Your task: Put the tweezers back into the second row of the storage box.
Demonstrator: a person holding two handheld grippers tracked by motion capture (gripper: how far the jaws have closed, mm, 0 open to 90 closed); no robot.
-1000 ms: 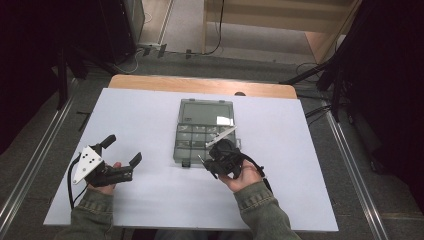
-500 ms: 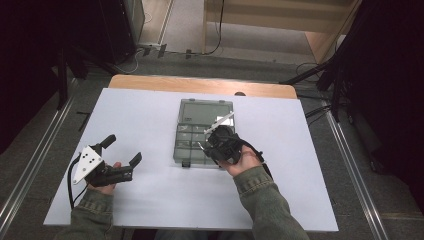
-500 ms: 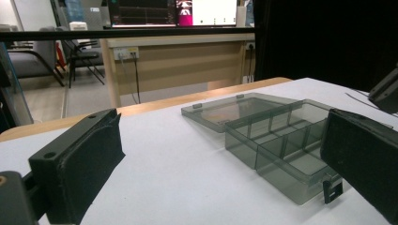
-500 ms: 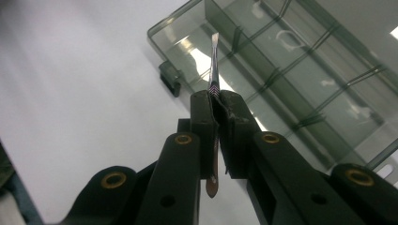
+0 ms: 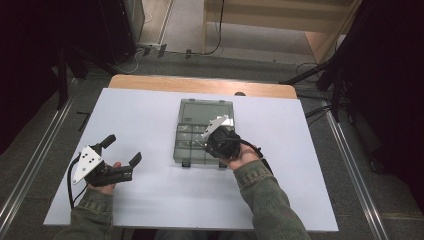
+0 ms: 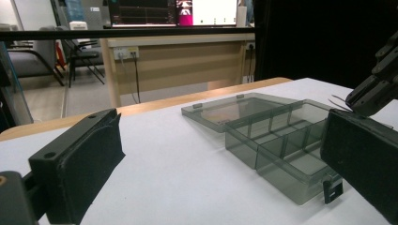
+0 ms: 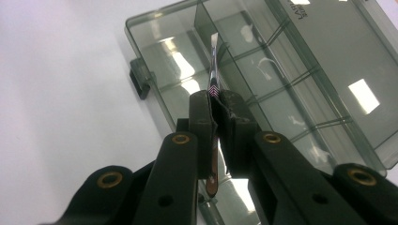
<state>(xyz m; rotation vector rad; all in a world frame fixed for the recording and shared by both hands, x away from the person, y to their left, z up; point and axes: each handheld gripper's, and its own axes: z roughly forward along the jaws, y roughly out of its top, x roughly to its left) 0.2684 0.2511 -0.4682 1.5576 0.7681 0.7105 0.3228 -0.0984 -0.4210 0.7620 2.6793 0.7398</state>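
A clear grey compartment box [image 5: 186, 150] lies open in the middle of the white table, its lid [image 5: 206, 110] folded back on the far side. My right gripper [image 5: 205, 142] hovers over the box's near right compartments. In the right gripper view it [image 7: 216, 101] is shut on a thin flat strip [image 7: 214, 70], seen edge-on, which sticks out above the dividers of the box [image 7: 291, 70]. My left gripper [image 5: 122, 149] rests on the table at the left, open, with nothing between its jaws. From the left gripper view [image 6: 220, 173] the box [image 6: 277, 140] lies ahead to the right.
The white table [image 5: 150, 200] has bare room left of and in front of the box. A wooden edge [image 5: 150, 82] runs along its far side. Metal rails [image 5: 30, 165] flank the table. The right gripper's body [image 6: 375, 89] shows at the right in the left gripper view.
My right hand has moved away from the box's front edge, farther in over the compartments, with the strip still in its jaws. The left hand has kept still.
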